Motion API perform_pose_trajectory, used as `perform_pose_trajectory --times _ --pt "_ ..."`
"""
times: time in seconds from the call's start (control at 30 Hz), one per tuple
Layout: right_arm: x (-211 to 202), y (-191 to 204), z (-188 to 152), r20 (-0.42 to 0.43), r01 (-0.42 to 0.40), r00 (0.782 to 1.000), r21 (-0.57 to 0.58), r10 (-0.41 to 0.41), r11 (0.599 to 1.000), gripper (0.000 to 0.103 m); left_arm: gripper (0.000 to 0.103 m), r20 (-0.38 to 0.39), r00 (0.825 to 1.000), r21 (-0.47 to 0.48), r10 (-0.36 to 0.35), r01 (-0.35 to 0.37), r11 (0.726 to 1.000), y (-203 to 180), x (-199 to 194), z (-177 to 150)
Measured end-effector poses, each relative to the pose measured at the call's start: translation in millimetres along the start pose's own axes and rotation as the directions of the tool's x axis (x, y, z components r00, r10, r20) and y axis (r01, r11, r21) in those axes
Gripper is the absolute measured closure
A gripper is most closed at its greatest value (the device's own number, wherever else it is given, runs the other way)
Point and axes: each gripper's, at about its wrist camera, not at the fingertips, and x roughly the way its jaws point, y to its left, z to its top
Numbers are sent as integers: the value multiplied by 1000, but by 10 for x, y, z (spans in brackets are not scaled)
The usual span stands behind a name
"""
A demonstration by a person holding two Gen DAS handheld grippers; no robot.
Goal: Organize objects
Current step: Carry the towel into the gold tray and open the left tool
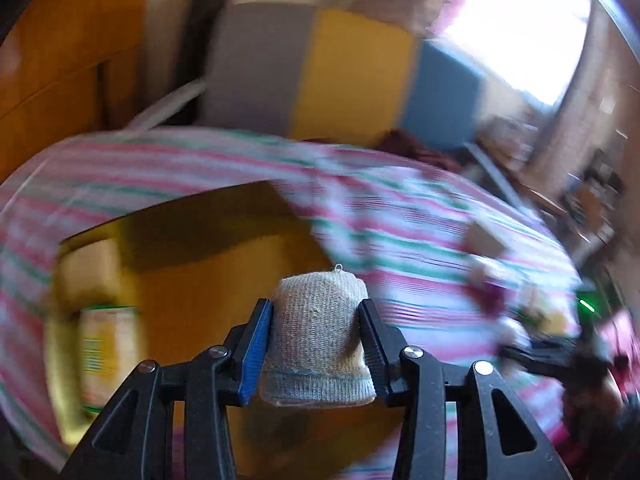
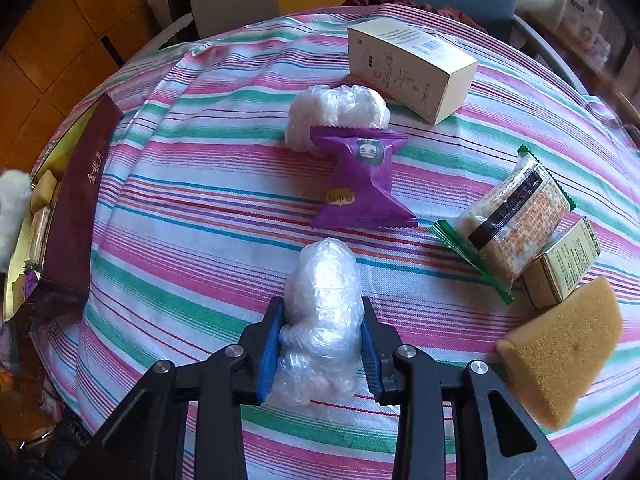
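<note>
The left gripper [image 1: 316, 312] clamps a rolled sock [image 1: 318, 344] above the open box [image 1: 208, 280] at the edge of the striped cloth [image 1: 420, 216]; the view is blurred. The right gripper [image 2: 324, 324] clenches a plastic-wrapped bundle [image 2: 320, 312] over the cloth, near a purple packet [image 2: 360, 180], with a sponge [image 2: 560, 352] to the bundle's right.

A bright window [image 1: 516, 24] lights grey, yellow and blue panels [image 1: 344, 68] (blurred) above orange floor tiles [image 2: 48, 60].
</note>
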Motion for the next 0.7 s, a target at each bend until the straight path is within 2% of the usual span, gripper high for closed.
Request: perform_pose_trajectory --times 0.17,0.3,0.47,0.53,0.7 --pt "4 4 4 0 3 1000 -2 -3 1000 67 59 -88 991 -166 99 -112 980 830 319 227" --pt "4 -2 4 0 2 1000 -2 -2 1000 67 59 -132 978 -222 159 -185 957 1215 560 315" --pt "-3 -12 -6 1 2 1000 -2 -2 1000 67 58 -135 962 -247 236 -263 933 1453 764 393" --pt "-4 -15 -8 2 1 1000 -1 -1 1000 67 55 -118 966 -259 231 -255 932 1501 811 433" --pt "-16 -33 -22 3 0 1000 -1 0 1000 67 54 -122 960 -238 253 -276 931 1462 808 465"
